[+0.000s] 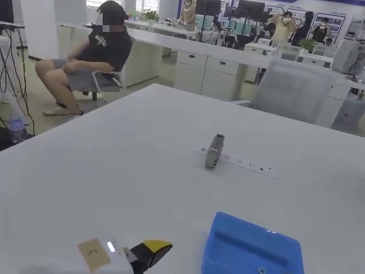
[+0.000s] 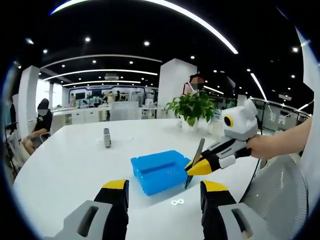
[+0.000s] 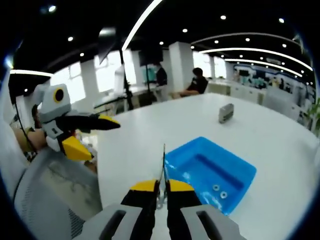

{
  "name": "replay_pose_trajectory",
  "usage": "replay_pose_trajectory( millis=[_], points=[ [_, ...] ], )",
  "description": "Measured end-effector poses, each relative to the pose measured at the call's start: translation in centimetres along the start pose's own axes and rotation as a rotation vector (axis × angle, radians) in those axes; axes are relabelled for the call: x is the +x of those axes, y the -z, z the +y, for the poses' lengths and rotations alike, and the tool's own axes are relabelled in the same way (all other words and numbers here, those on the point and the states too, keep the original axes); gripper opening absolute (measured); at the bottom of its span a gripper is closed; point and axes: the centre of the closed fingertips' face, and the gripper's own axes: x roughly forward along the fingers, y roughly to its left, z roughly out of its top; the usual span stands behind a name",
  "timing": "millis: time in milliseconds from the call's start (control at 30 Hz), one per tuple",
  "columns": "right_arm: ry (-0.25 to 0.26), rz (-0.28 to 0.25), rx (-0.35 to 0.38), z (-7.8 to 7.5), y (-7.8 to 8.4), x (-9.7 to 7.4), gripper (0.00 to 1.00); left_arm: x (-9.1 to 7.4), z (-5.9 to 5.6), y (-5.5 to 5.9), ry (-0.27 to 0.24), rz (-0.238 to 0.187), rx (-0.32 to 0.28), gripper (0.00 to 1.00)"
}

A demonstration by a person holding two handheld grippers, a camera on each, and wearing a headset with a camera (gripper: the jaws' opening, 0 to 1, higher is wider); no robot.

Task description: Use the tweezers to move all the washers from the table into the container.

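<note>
Beside the blue container (image 1: 245, 242), the left gripper's (image 1: 153, 249) tan label (image 1: 94, 254) is unreadable.

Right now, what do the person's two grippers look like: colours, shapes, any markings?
They match: the left gripper and the right gripper each have a pale grey body with slotted jaws, black near the end and capped in yellow wedges. In the head view a gripper carries a tan label and a small lit lamp. The forearm behind the right gripper is bare, with no sleeve.
</note>
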Motion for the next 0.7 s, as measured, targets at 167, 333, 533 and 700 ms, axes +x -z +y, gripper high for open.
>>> replay_pose_trajectory(
  millis=[167, 333, 533, 700],
  points=[
    [0.000, -0.058, 0.005, -1.4, -2.7, 0.0, 0.03, 0.0, 0.0, -0.1, -0.001, -0.007, -0.004, 0.57],
    [0.024, -0.071, 0.031, -3.4, -3.9, 0.9, 0.03, 0.0, 0.1, -0.2, -0.003, -0.009, -0.007, 0.57],
    [0.081, -0.077, 0.110, -6.3, -3.9, 2.1, 0.03, 0.0, 0.2, -0.1, -0.006, -0.007, -0.011, 0.57],
    [0.089, -0.030, 0.164, -7.9, -2.5, 3.7, 0.03, -0.1, 0.3, -0.1, -0.010, -0.005, -0.012, 0.57]
  ],
)
